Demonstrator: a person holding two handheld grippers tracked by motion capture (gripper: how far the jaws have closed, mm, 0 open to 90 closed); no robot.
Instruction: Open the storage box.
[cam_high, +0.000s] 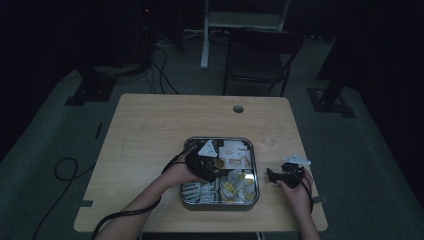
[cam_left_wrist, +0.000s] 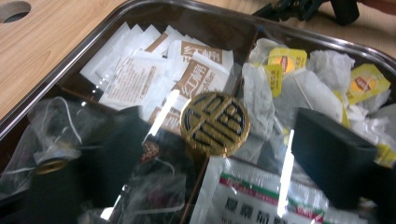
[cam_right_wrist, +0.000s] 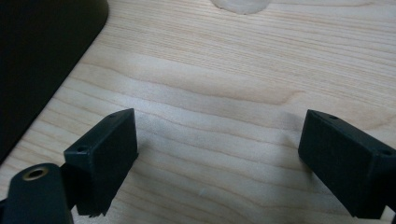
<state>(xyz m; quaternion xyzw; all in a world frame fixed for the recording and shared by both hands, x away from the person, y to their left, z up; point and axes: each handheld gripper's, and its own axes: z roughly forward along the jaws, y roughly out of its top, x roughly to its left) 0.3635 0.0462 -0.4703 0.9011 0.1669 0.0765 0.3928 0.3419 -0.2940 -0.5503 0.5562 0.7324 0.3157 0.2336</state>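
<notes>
A shiny metal tray (cam_high: 253, 150) with divided sections holds white-and-brown sachets (cam_left_wrist: 154, 70), yellow-tagged tea bags (cam_left_wrist: 299, 70) and clear pouches. My left gripper (cam_high: 202, 162) reaches down into the tray. Its jaws stand apart over the packets (cam_left_wrist: 219, 140), and a round gold-and-black packet (cam_left_wrist: 215, 123) lies between them without either pad pressing on it. A green-printed white sachet (cam_left_wrist: 261, 200) lies just below. My right gripper (cam_high: 280, 175) rests low over bare table to the right of the tray, open with nothing between its fingers (cam_right_wrist: 217, 140).
A clear plastic cup (cam_high: 272, 132) stands on the table beyond the right gripper, and its base shows at the top of the right gripper view (cam_right_wrist: 240, 4). The tray's dark side (cam_right_wrist: 42, 56) is left of the right jaws. A cable hole (cam_high: 238, 108) marks the far edge. A chair (cam_high: 260, 55) stands behind.
</notes>
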